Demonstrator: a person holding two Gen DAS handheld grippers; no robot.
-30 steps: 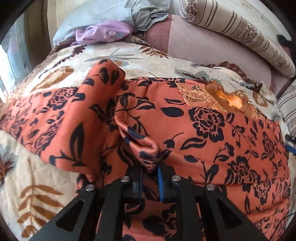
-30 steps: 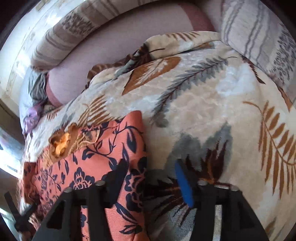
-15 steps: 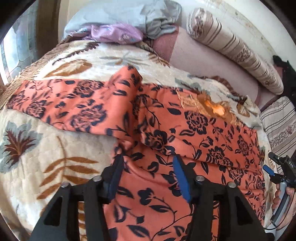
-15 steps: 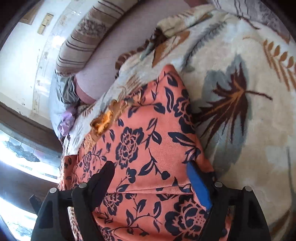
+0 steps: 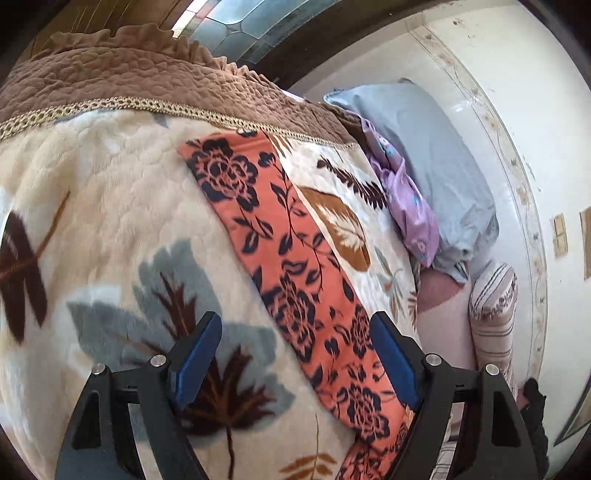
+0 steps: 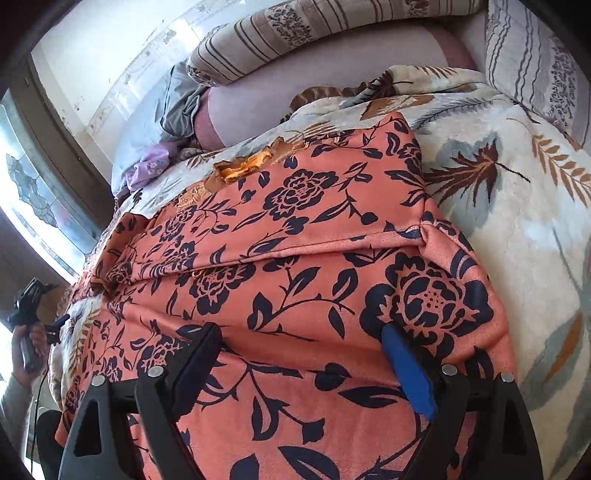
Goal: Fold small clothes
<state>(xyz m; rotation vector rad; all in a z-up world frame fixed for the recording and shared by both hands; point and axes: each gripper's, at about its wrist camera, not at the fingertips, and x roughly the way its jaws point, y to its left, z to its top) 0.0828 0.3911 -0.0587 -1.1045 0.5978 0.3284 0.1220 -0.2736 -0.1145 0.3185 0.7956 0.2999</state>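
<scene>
Across the bed, a cream blanket (image 5: 122, 206) with grey and brown leaf print fills most of both views; its brown quilted border (image 5: 147, 81) shows only in the left wrist view, at the top. On the blanket lies the orange garment (image 6: 295, 240) with dark floral print, spread flat, one layer lapped over another along a crosswise fold edge. Its lower part runs out of the right wrist view, so its full outline cannot be made out. In the left wrist view only a narrow strip of it is visible, part of it behind the right finger. Striped bolsters (image 6: 295, 33) lie along the wall, cut off by the picture edge. A grey-blue cloth (image 5: 424, 155) and a lilac cloth (image 5: 406, 199) are bunched near the wall.

The left gripper (image 5: 295, 354) has just been opening; its jaws stand spread over blanket and garment edge, nothing pinched. The right gripper (image 6: 303, 358) has likewise been opening; its jaws stand spread above the garment, gripping nothing. Whether either gripper's fingertips touch the fabric cannot be determined.
</scene>
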